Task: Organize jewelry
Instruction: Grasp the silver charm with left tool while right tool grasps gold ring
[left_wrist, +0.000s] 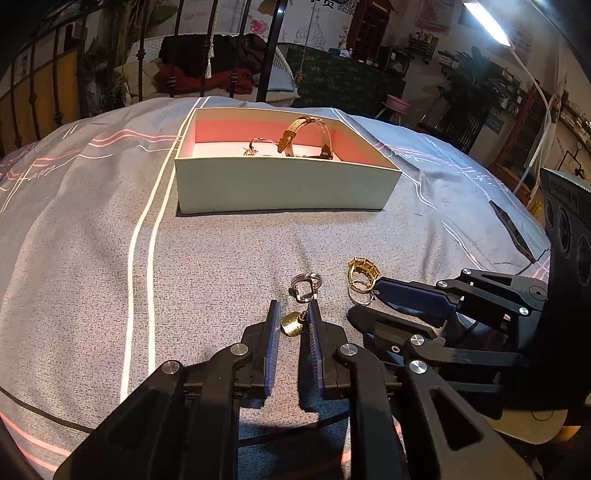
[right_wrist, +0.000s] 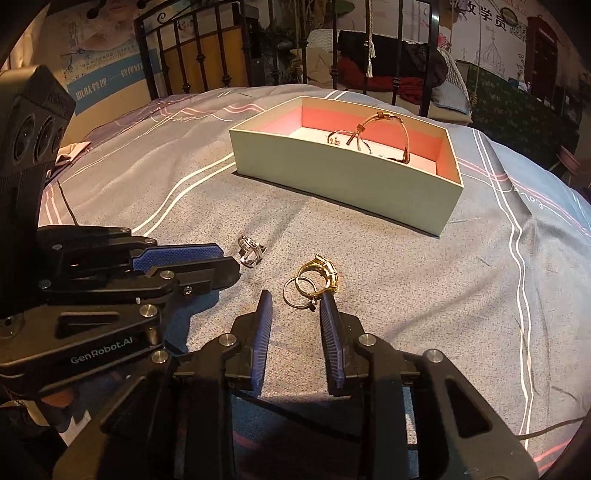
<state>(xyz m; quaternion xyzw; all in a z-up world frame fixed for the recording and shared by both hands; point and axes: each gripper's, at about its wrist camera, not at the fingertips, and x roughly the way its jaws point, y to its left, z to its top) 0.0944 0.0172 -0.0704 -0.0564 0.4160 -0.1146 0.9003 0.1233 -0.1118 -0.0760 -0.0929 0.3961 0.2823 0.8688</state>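
Left gripper fingers narrow, seemingly pinching a gold pendant. Right gripper fingers parted, empty, beside gold rings on bed. Risk: pendant slipping short of box.

An open rectangular cardboard box stands on the grey striped bedcover. In the box lie a tan leather strap bracelet and, left of it, a small thin trinket. Before the box, well apart from it, lies a silver ring. Right of this ring lie a chunky gold ring and a thin plain hoop ring, touching each other.
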